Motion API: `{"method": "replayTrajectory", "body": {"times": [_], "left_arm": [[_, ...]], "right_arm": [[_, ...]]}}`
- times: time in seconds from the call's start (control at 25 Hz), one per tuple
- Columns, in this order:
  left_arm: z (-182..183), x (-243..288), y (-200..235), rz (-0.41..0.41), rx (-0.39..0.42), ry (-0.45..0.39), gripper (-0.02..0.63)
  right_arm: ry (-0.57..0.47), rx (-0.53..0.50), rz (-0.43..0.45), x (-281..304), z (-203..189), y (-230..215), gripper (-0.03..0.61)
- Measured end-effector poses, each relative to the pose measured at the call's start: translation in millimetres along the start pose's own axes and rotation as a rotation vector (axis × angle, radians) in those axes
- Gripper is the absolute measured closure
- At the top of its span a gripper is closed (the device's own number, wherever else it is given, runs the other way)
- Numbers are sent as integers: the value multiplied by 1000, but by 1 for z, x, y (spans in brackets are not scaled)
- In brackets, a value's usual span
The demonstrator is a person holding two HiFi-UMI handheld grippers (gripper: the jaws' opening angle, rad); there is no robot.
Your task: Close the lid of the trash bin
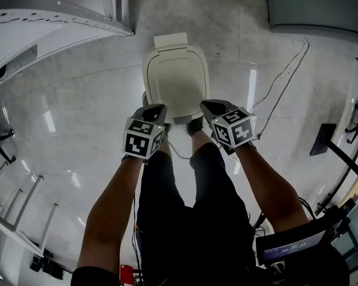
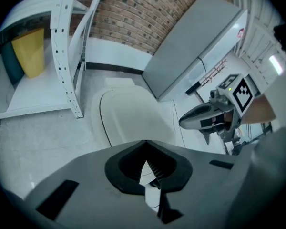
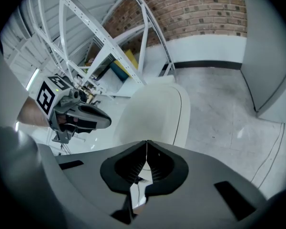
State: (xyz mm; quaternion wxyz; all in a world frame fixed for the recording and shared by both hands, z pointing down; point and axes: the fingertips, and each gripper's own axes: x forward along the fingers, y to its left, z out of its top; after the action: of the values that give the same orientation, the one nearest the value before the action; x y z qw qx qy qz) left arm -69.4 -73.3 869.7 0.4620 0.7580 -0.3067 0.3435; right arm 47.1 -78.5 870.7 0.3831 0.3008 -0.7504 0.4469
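Trash bin lid appears down. I hold left gripper, right gripper pinched together, empty. Risk: lid not seated, springs back.

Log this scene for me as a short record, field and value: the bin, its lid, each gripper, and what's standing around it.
bin: cream-white plastic trash bin on the glossy grey floor, just ahead of the person's feet
lid: cream-white lid down, lying flat over the bin
left gripper: jaws together, nothing between them, at the bin's near left corner
right gripper: jaws together, nothing between them, at the near right corner
contact with lid: cannot tell
surroundings: white metal shelf rack to the left, grey cabinet to the right
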Motion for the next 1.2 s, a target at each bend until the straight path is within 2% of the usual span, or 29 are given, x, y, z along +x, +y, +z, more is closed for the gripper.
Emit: {"method": "replayTrajectory", "body": {"times": [0.24,0.44,0.68,0.84,0.96,1.08,1.2], "left_arm": [[80,-92,-32,8,-10,-225,618],[168,-193,-62,29,49,-466,618],[205,-324,-122,22,54,-700,618],[252,-406,-142,54,114,-901,618],[257,-452,-172,88,181,-957,618],[262,-495,-207,95,238,-1017,618],[265,-533,-229,131,281,-1068,618]], "right_arm": [[-172,-66,23,-81,84,41,569],[-361,-150,45,-171,174,74,569],[-531,-208,81,-286,221,138,569],[-691,-305,140,-354,277,174,569],[-746,-359,176,-400,283,201,569],[-799,-421,166,-440,289,213,569],[-862,-427,171,-473,295,220,569]]}}
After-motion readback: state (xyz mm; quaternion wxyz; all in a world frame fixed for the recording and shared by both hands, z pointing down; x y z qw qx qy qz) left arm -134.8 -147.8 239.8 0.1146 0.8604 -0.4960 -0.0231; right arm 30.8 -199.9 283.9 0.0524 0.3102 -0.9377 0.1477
